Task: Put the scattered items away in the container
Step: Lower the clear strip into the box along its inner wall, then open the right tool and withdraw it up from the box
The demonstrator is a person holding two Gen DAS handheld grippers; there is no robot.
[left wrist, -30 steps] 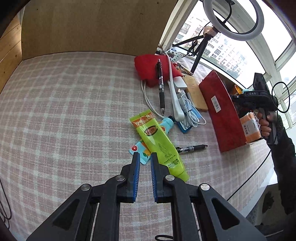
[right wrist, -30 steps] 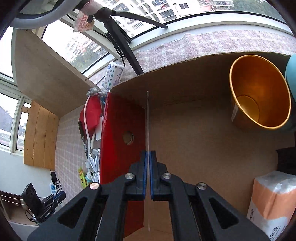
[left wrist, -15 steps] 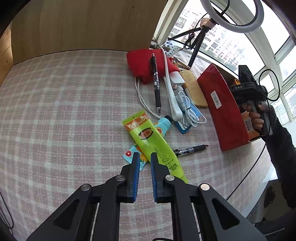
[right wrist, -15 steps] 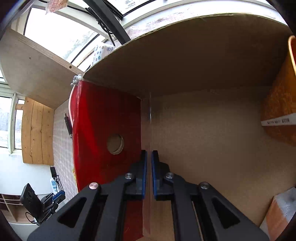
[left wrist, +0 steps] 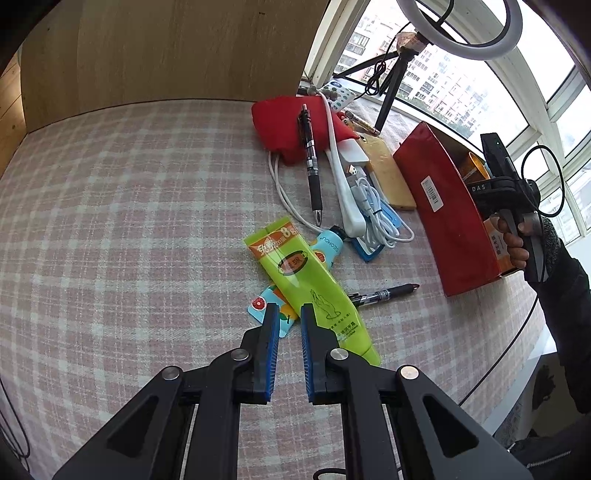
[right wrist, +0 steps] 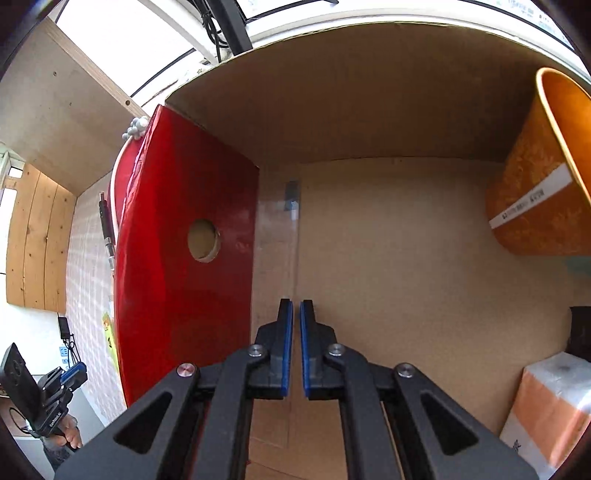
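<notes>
Dropped my right gripper (right wrist: pixel 296 306) deeper into box (right wrist: pixel 388 258), jaws together, empty; only left gripper (left wrist: pixel 286 310) cam, jaws near-together, shows green tube (left wrist: pixel 314 291).

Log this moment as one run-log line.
left gripper: nearly shut, empty, over green tube | right gripper: shut on clear ruler, inside cardboard box | ruler not yet released

Ring light (left wrist: pixel 460 31) by the window (left wrist: pixel 439 85)
</notes>
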